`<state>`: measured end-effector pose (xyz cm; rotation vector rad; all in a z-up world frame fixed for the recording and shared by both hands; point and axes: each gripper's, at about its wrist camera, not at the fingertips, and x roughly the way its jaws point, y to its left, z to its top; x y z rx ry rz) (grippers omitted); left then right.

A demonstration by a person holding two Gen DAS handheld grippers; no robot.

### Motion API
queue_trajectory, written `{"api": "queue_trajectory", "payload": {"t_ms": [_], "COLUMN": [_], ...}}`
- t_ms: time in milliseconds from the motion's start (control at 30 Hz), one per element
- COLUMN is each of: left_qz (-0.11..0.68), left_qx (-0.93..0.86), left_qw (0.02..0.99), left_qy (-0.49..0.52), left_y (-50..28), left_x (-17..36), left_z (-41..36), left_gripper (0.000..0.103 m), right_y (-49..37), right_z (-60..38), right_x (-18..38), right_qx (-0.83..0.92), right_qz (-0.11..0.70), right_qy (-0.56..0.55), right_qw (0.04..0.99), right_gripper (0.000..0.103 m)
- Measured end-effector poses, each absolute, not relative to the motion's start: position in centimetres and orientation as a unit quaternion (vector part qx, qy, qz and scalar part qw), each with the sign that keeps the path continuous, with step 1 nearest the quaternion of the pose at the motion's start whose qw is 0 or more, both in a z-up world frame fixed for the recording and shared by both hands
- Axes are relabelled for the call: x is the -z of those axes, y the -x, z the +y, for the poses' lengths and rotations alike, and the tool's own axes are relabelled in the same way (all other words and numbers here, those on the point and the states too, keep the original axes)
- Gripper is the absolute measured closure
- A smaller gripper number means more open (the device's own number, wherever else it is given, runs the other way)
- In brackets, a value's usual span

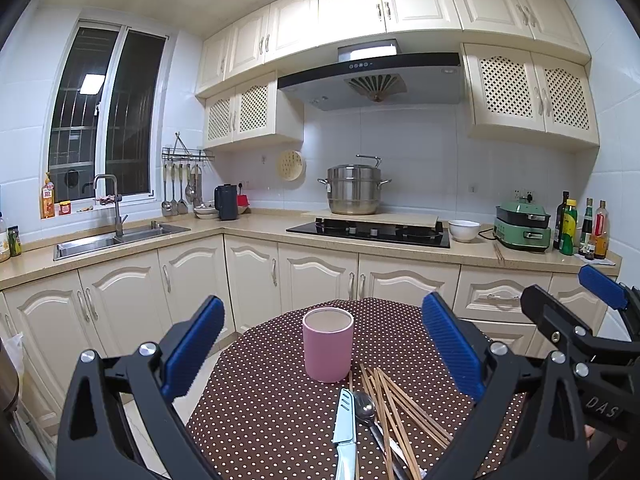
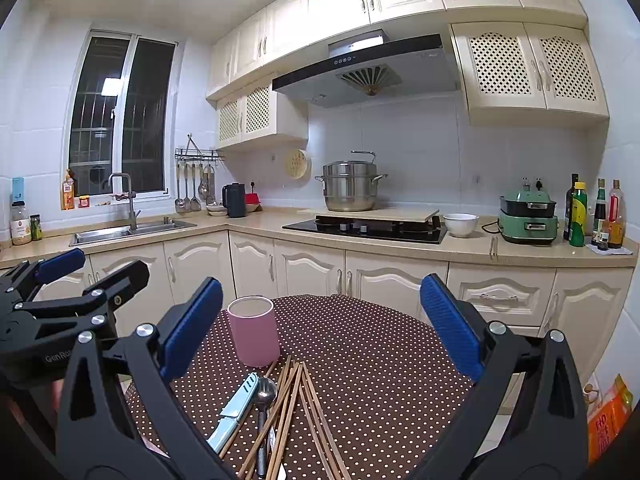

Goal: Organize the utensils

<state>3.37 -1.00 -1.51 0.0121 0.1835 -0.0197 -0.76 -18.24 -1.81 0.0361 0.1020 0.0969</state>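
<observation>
Left wrist view: the left gripper (image 1: 322,344) hangs over the bench (image 1: 260,408) with jaws wide apart, holding nothing. The pink cup (image 1: 328,344) stands upright at centre frame; the knife (image 1: 344,424), spoon (image 1: 365,406) and chopsticks (image 1: 394,408) lie loose just below it. Nothing looks sorted yet, so I'd say picking the first utensil comes next. The right gripper (image 1: 576,300), at right edge, reads "DAS".

Right wrist view: the right gripper's jaws are apart, empty; the cup sits left of centre. The left gripper, at left, reads "GenRob", partly cut off.

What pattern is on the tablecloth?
Brown tablecloth with small white polka dots, seen best in the right wrist view.
</observation>
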Motion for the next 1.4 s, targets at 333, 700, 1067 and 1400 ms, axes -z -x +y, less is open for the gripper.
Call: {"api": "queue_trajectory", "payload": {"t_ms": [333,700,1067,1400], "left_qz": [0.096,0.122,0.291,0.452], "left_qx": [0.009,0.008,0.066,0.067], "left_qw": [0.995,0.992,0.955,0.888], "left_qy": [-0.007,-0.006,0.000,-0.048], "left_y": [-3.2,-3.6,-10.1,-17.8], "left_x": [1.6,1.5,6.0,14.4], "left_z": [-0.9,-0.6,-0.2,1.0], "left_gripper": [0.006,0.006,0.006,0.006], "right_y": [0.8,0.3,-3.6,-9.8], "right_z": [-18.4,-18.3,-19.2,-20.4], "right_x": [1.8,1.9,4.9,10.1], "right_qx": [-0.049,-0.057,-0.043,-0.037], "right_qz": [0.056,0.088,0.183,0.291], "right_qy": [-0.019,-0.017,0.013,0.047], "right_qw": [0.997,0.994,0.982,0.955], "right_gripper": [0.006,0.006,0.006,0.006]}}
